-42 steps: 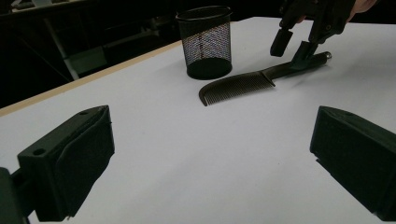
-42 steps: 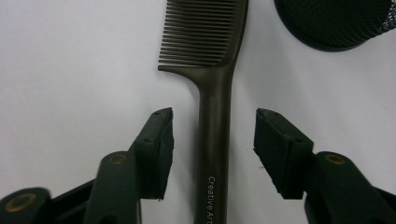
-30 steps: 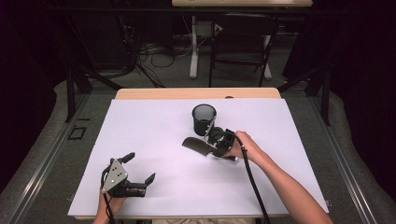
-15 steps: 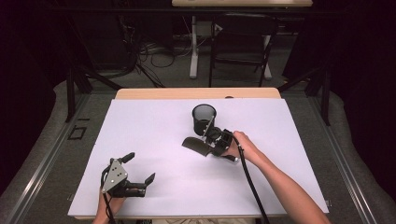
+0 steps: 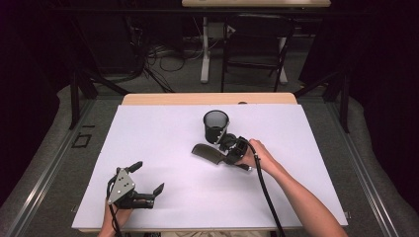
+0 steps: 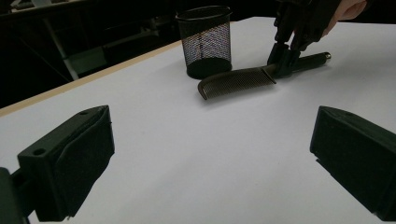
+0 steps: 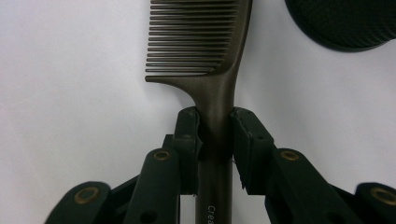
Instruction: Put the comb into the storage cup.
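One comb [image 5: 206, 153] flat mid-table beside one mesh cup [image 5: 216, 126]; bare white top all round. R gripper [image 7: 215, 128] clamps comb handle, L gripper [image 5: 146, 178] jaws wide, near front edge.

My right gripper [image 5: 223, 148] pinches a dark brown plastic comb [image 5: 207, 154] beside a black mesh cup [image 5: 216, 125]; left gripper [image 5: 146, 177] spread over white surface [image 5: 163, 133].

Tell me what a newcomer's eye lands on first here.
First, the right gripper shut on the handle of a dark comb lying mid-table. Just behind it stands a black mesh cup, upright. At the near left corner of the white table, the left gripper is open, holding nothing.
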